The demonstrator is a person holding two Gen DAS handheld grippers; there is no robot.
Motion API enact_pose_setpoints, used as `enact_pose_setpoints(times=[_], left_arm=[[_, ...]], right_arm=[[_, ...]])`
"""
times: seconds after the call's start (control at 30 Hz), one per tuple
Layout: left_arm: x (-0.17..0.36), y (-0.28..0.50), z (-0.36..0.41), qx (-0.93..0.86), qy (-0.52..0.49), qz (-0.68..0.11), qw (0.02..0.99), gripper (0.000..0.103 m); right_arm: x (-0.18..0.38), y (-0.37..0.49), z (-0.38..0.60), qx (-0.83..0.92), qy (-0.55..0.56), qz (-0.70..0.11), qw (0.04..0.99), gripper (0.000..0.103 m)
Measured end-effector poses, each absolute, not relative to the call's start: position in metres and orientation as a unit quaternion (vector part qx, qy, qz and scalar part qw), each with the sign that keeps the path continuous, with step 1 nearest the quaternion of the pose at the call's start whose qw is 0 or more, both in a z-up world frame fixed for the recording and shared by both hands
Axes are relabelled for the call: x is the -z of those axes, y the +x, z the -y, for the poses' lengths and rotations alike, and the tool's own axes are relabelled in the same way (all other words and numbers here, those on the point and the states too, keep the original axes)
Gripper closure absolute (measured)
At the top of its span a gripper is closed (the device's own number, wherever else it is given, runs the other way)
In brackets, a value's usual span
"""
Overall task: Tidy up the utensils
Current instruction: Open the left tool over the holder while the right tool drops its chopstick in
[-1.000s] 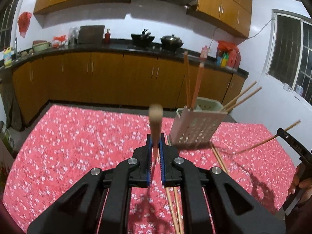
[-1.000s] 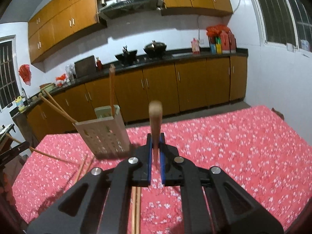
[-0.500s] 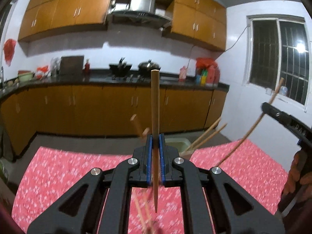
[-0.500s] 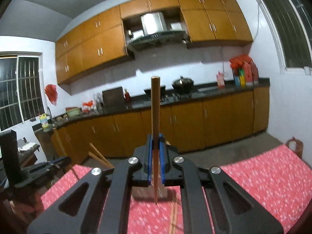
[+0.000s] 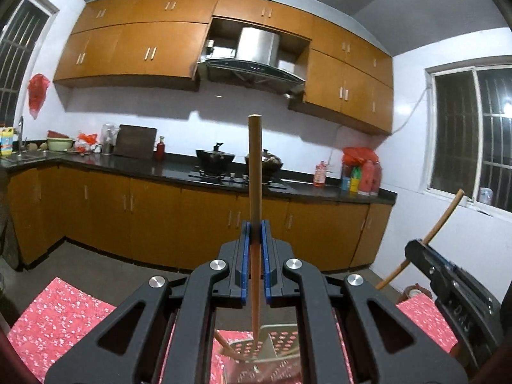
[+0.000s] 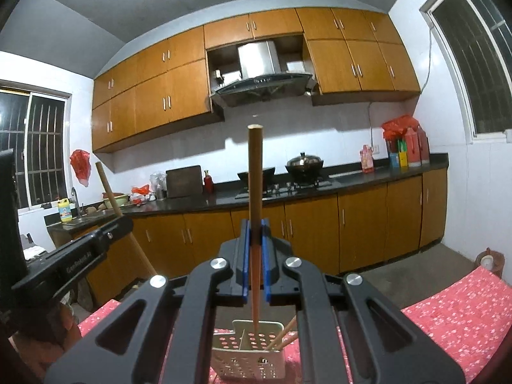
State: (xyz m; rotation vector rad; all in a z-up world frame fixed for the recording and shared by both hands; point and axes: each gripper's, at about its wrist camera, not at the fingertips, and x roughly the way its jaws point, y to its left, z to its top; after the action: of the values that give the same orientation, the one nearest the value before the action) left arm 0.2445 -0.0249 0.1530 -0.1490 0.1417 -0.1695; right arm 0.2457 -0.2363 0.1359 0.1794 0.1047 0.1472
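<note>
The left gripper (image 5: 255, 233) is clamped on a chopstick (image 5: 255, 172) that stands upright between its blue pads, its tip just above the holder (image 5: 268, 348) below. The right gripper (image 6: 255, 233) likewise pinches its own chopstick (image 6: 255, 176) upright, tip over the holder (image 6: 249, 352), where two more chopsticks (image 6: 284, 336) lean to its right. The holder stands on a red cloth (image 6: 454, 323).

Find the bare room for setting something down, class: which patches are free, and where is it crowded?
Free: red tablecloth right of the perforated holder, and left. Crowded: the holder's compartments with chopsticks.
</note>
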Motion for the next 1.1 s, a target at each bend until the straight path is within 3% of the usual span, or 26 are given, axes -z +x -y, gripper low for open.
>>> enact_pose_setpoints(times=[0.3, 0.4, 0.47, 0.87, 1.1], left_arm=[[-0.113, 0.272, 0.032, 0.088, -0.076, -0.123, 0.986, 0.095], [-0.108, 0.272, 0.030, 0.091, -0.081, -0.136, 0.983, 0.095], [-0.110, 0.269, 0.030, 0.093, -0.080, -0.134, 0.983, 0.095], [-0.138, 0.233, 0.013, 0.090, -0.092, -0.111, 0.986, 0.095], [-0.131, 0.196, -0.010, 0.077, -0.090, -0.122, 0.985, 0.094]], right_arm=[[-0.103, 0.280, 0.230, -0.079, 0.095, -0.114, 0.986, 0.094], [-0.097, 0.279, 0.229, -0.081, 0.104, -0.123, 0.984, 0.088], [-0.098, 0.277, 0.229, -0.079, 0.105, -0.122, 0.984, 0.077], [-0.123, 0.231, 0.236, -0.075, 0.105, -0.088, 0.988, 0.076], [-0.099, 0.194, 0.260, -0.053, 0.111, -0.111, 0.986, 0.075]])
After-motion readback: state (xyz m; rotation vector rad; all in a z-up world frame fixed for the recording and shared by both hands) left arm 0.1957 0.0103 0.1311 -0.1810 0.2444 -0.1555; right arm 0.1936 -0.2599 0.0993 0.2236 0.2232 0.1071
